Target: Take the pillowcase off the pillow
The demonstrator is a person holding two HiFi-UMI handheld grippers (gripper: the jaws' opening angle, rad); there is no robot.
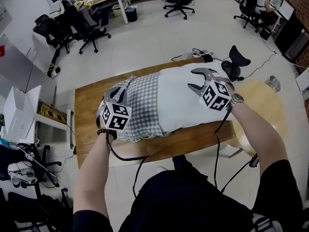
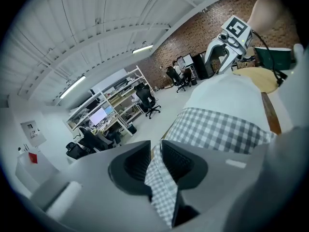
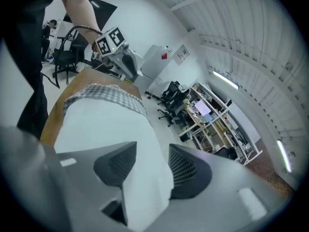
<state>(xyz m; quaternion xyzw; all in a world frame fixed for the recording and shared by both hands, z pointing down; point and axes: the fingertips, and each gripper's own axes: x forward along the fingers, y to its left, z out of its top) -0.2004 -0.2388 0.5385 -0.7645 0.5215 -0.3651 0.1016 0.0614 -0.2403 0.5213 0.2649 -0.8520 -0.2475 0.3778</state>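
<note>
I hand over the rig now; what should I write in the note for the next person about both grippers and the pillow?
Left gripper: tongs shut on the checked pillowcase.
Right gripper: tongs shut on the bare white pillow end.
Pillow lies on the wooden table.
Done: about half the pillow is already out.
Left: pull the case off the rest.

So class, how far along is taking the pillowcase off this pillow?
Done: the checked pillowcase is pulled back, baring about half of the white pillow. In hand: the left gripper pinches the pillowcase, and the right gripper grips the bare pillow end. Left: the pillowcase covers the other end and must slide fully off.
</note>
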